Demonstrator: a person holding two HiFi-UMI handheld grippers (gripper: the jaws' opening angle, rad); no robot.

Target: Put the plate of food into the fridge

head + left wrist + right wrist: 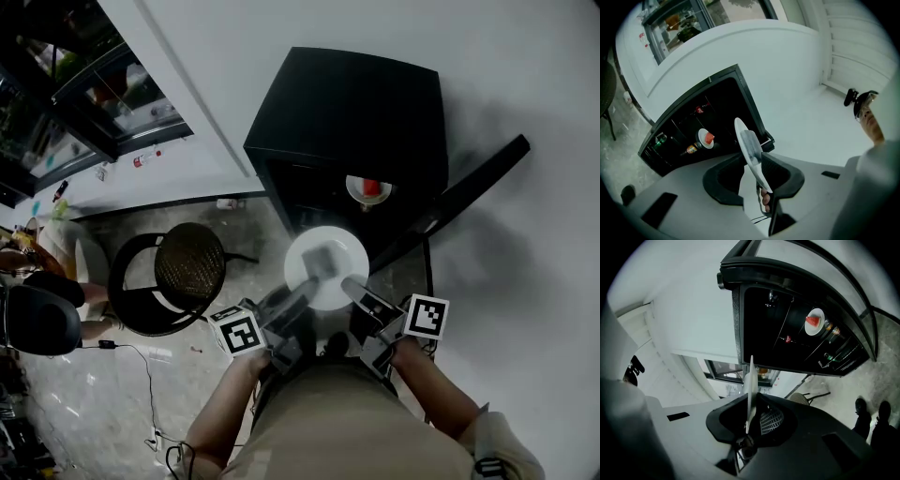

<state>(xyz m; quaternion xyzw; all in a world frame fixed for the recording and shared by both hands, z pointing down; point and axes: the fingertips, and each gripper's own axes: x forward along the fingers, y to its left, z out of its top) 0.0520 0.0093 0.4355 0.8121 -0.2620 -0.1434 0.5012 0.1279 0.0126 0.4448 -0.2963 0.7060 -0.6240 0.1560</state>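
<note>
White and round, the plate point(305, 264) hangs in the air just in front of the open black fridge point(347, 103), not yet inside it, with a pale grey slab point(324, 255), presumably the food, lying on top. It is carried by its near rim alone. The left gripper point(757, 173) is clamped on one side of that rim and the right gripper point(750, 416) is pinched tight on the other, each showing the plate edge-on between its jaws. With both holds on the near rim, the far edge has no support. If the two hands drift apart, twist against each other or dip, the rim could slip from a pad, or the plate could tilt and let the slab slide off. A smaller plate with something red point(368, 190) already sits on a shelf inside, in line with the approach, so pushing straight in at that height would likely knock it. The open door point(459, 197) stands just beside the right gripper and could catch it.
</note>
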